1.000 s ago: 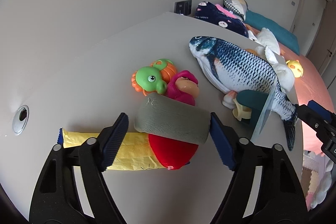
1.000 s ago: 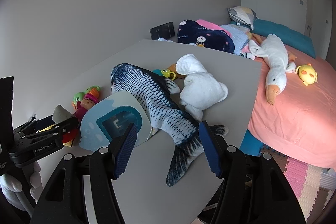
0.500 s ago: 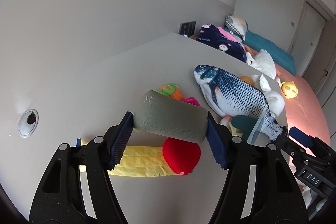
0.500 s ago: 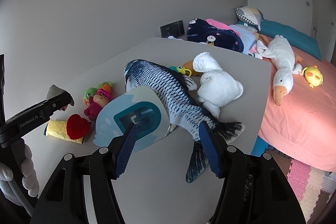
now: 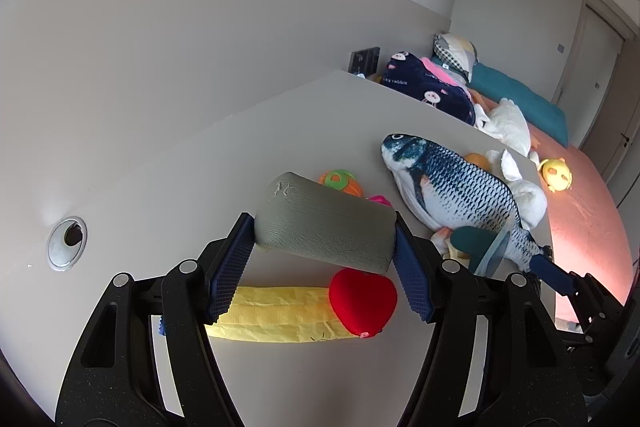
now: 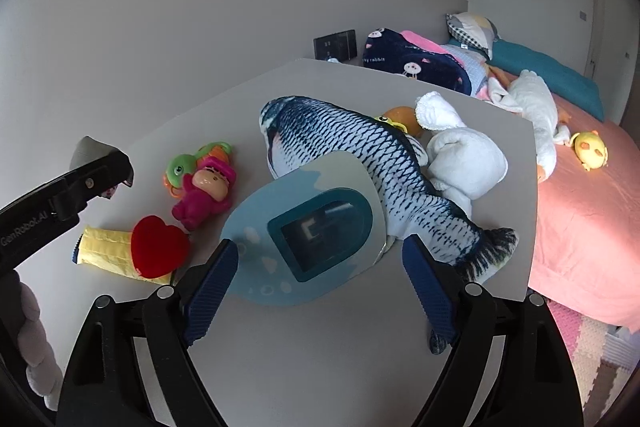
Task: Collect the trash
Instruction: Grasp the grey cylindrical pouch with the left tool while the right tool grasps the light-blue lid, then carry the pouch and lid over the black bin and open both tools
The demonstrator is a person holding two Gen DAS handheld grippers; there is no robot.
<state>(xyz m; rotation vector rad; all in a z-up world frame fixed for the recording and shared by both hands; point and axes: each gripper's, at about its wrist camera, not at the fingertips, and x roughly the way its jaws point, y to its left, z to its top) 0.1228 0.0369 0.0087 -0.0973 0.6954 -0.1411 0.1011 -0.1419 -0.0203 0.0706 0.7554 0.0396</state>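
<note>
My left gripper (image 5: 322, 259) is shut on a grey cylindrical piece of trash (image 5: 324, 223) and holds it above the grey table (image 5: 200, 179). The same gripper shows at the left edge of the right wrist view (image 6: 80, 183). My right gripper (image 6: 320, 283) is open, with a light-blue card package (image 6: 308, 231) lying on the table between and just beyond its fingers. A yellow wrapper (image 5: 276, 315) with a red heart (image 5: 364, 297) lies under the left gripper; it also shows in the right wrist view (image 6: 104, 251).
A plush fish (image 6: 360, 163), a white plush (image 6: 460, 155), a pink doll (image 6: 204, 191) and a green rattle toy (image 6: 180, 167) lie on the table. A cable hole (image 5: 66, 241) is at the left. A pink bed (image 6: 580, 203) stands beyond the right table edge.
My left gripper has risen and pulled back with the grey piece in it. My right gripper has moved forward over the table toward the blue package.
</note>
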